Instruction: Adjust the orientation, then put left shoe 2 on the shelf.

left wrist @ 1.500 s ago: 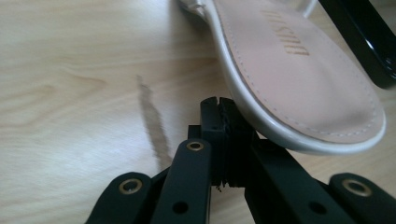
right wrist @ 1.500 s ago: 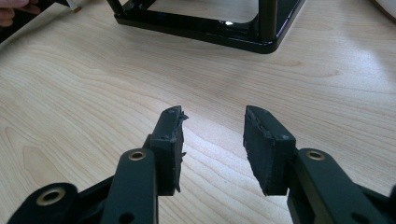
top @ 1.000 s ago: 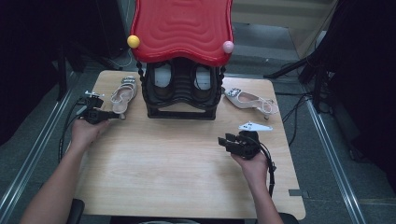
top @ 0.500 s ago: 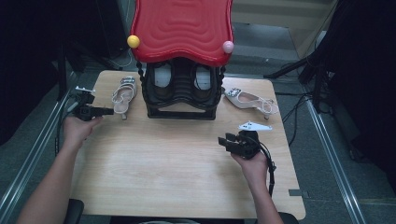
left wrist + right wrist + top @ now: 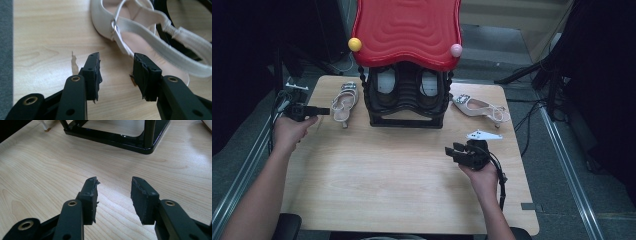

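Note:
A white strappy sandal (image 5: 343, 102) lies on the wooden table (image 5: 387, 170), left of the black shoe rack (image 5: 407, 117). My left gripper (image 5: 323, 111) hovers just left of its heel, pointing at it. Its jaws have just been opening, and nothing is between them. In the left gripper view the open gripper (image 5: 116, 58) stands short of the sandal (image 5: 150, 47), whose strap and buckle lie ahead. A second white sandal (image 5: 479, 107) rests right of the rack. My right gripper (image 5: 453, 151) is held open over the table's right part, aimed left at bare wood (image 5: 114, 182).
The rack has a wavy red top (image 5: 407, 30) with a yellow ball (image 5: 355, 44) and a pink ball (image 5: 456, 50) at its corners. A pair of shoes (image 5: 387, 81) sits inside it. Its black base (image 5: 112, 138) lies ahead of my right gripper. Dark floor and cables surround the table.
My left hand has drawn back to the left, away from the sandal's heel, and its jaws have spread apart. The sandal stays in place. The right hand has not moved.

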Action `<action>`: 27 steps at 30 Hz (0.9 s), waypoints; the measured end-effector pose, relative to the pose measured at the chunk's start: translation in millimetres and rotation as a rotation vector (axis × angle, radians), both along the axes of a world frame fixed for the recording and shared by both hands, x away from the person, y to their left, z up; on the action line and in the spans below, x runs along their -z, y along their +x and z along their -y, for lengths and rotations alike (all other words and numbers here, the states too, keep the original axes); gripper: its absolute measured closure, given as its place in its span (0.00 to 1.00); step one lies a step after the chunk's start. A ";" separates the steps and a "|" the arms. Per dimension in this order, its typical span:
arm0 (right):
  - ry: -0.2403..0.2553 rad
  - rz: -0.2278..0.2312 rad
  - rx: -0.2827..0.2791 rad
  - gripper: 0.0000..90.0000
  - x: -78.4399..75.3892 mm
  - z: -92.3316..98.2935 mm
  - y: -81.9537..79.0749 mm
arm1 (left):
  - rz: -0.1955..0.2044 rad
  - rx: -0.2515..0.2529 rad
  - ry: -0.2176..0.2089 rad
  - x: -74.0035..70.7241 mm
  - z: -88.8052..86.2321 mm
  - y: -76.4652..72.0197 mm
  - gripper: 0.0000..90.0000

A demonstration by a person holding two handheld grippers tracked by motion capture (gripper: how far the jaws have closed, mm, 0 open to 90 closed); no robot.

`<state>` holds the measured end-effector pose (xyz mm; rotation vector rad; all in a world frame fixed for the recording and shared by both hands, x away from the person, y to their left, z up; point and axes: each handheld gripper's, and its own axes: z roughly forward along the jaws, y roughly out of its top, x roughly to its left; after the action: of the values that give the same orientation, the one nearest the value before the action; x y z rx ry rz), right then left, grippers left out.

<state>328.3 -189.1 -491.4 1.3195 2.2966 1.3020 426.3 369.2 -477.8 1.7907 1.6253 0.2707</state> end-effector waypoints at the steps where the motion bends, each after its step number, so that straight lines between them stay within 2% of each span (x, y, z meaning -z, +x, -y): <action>1: 0.000 0.001 -0.001 0.64 0.2 0.0 0.3 | 0.000 -0.005 -0.003 -1.6 1.2 0.8 0.64; 3: -0.001 0.000 -0.003 0.64 0.4 -0.3 0.6 | -0.001 -0.007 0.007 -5.4 2.1 3.3 0.64; 6: -0.001 -0.002 -0.003 0.64 0.5 -0.8 0.9 | 0.007 -0.019 0.003 -9.5 2.5 7.0 0.64; 7: -0.002 -0.002 -0.003 0.64 0.5 -1.0 0.9 | -0.001 -0.022 -0.004 -10.5 2.8 8.0 0.65; 10: -0.004 -0.005 -0.005 0.64 1.1 -1.3 1.2 | -0.005 -0.016 0.013 -12.0 6.2 11.8 0.64; 13: -0.008 -0.004 -0.005 0.64 1.4 -1.7 1.3 | -0.003 -0.017 0.011 -14.1 8.6 15.3 0.64; 18: -0.004 -0.002 -0.009 0.64 0.6 -1.9 1.7 | 0.016 -0.046 -0.004 -16.6 16.1 20.0 0.63; 20: -0.006 -0.001 -0.012 0.64 0.8 -2.5 2.8 | -0.002 -0.043 0.008 -17.0 18.8 22.8 0.62; 22: -0.004 -0.004 -0.015 0.64 0.9 -4.0 3.6 | -0.001 -0.035 0.046 -21.0 23.1 24.8 0.62; 24: -0.005 -0.005 -0.021 0.64 1.0 -5.9 4.6 | 0.013 -0.041 0.054 -26.2 27.9 27.3 0.62; 27: -0.001 -0.004 -0.030 0.64 0.7 -8.6 6.3 | 0.000 -0.029 0.071 -33.6 33.0 33.2 0.60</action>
<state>334.5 -180.5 -492.1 1.2932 2.3282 1.3082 459.5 336.2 -444.2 1.8209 1.6614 0.3464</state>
